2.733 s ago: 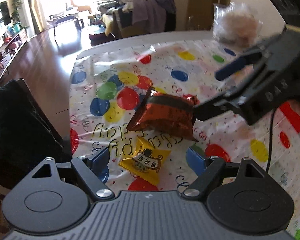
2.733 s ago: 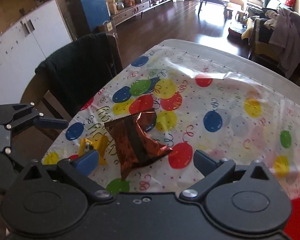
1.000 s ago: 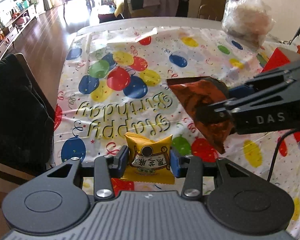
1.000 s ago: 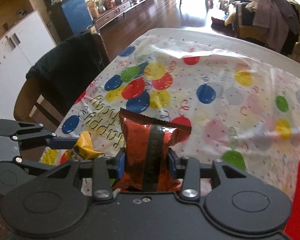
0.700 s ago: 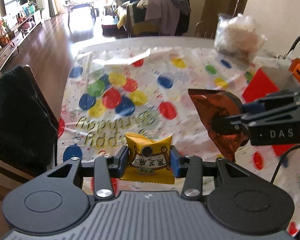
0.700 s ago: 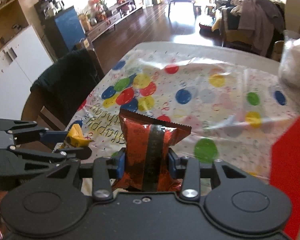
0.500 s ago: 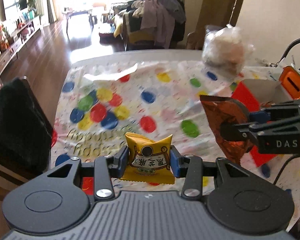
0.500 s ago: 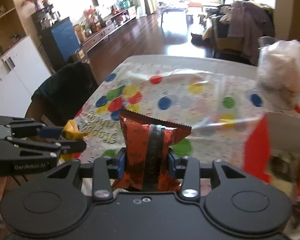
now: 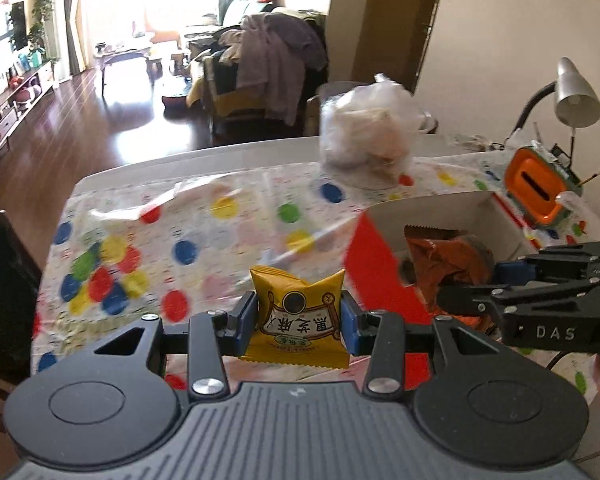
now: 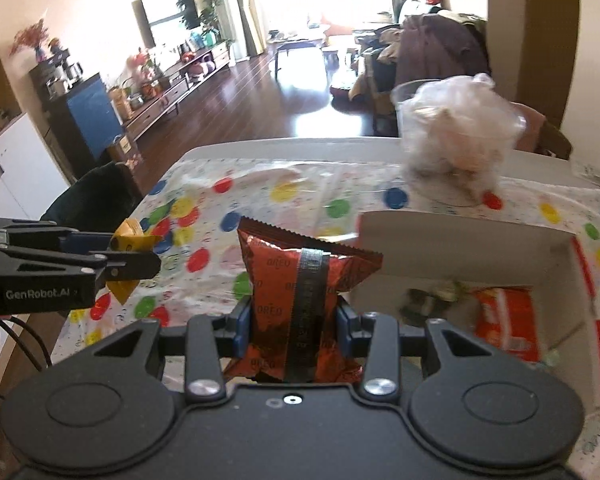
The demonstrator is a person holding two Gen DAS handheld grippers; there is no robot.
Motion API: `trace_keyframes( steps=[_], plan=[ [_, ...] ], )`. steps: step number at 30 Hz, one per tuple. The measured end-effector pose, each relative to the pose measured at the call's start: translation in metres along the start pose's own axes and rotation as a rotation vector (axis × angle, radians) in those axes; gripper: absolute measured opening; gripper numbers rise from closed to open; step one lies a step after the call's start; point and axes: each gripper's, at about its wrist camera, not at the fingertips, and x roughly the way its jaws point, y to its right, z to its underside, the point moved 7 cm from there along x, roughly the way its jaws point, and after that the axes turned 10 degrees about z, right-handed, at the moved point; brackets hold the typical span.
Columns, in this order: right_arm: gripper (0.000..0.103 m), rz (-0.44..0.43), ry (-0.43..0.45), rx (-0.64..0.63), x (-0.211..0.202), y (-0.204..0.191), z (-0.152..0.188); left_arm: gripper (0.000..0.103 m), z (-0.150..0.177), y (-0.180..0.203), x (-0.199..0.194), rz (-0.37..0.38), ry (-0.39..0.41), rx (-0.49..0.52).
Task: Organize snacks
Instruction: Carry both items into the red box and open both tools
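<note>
At the bottom centre of the left wrist view, the left gripper (image 9: 298,318) is clamped on a small yellow foil snack packet with a printed scroll label (image 9: 298,316); the blue pads are pressed into both of its sides. At the bottom centre of the right wrist view, the right gripper (image 10: 293,330) is likewise clamped on a dark red crinkled foil biscuit pack with a grey seam strip (image 10: 300,304), held upright with its serrated top edge free.

Just beyond, at right of both views, an open cardboard box with a red outer face and white inner walls (image 10: 460,248) is seen on the balloon-print plastic tablecloth (image 9: 204,236). An orange-red snack bag (image 10: 504,320) is already lying inside; other contents are too blurred to tell.

The step in hand is judged to be carrying both packs to the box. For a clean drop:
- The near wall should be cleared from above before any descent.
- Jaws should be parted only once each pack is fully over the opening.
- The right-hand pack should be released first, being nearer the box; the left should be kept well apart to avoid a gripper clash.
- Free floor beside the orange-red bag should be targeted.

Farther back, upper right, a clear plastic bag of pale contents (image 9: 366,132) is to be left untouched.
</note>
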Motion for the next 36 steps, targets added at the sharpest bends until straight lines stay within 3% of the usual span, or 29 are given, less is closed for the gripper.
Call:
trace_keyframes(
  steps=[10,20,27,36],
  plan=[
    [0.039,0.037,0.010,0.038,-0.010,0.070,0.006,0.042,-0.015,0.066,0.033,0.028,-0.012,0.041],
    [0.039,0.101,0.006,0.060,-0.010,0.140,0.013,0.042,-0.021,0.106,0.076,0.023,-0.062,0.048],
    [0.039,0.154,-0.040,0.048,0.010,0.180,0.025,0.042,-0.020,0.122,0.121,0.006,-0.137,0.040],
    [0.039,0.170,-0.127,0.016,0.052,0.199,0.036,0.042,-0.018,0.130,0.176,-0.024,-0.228,0.021]
  ],
)
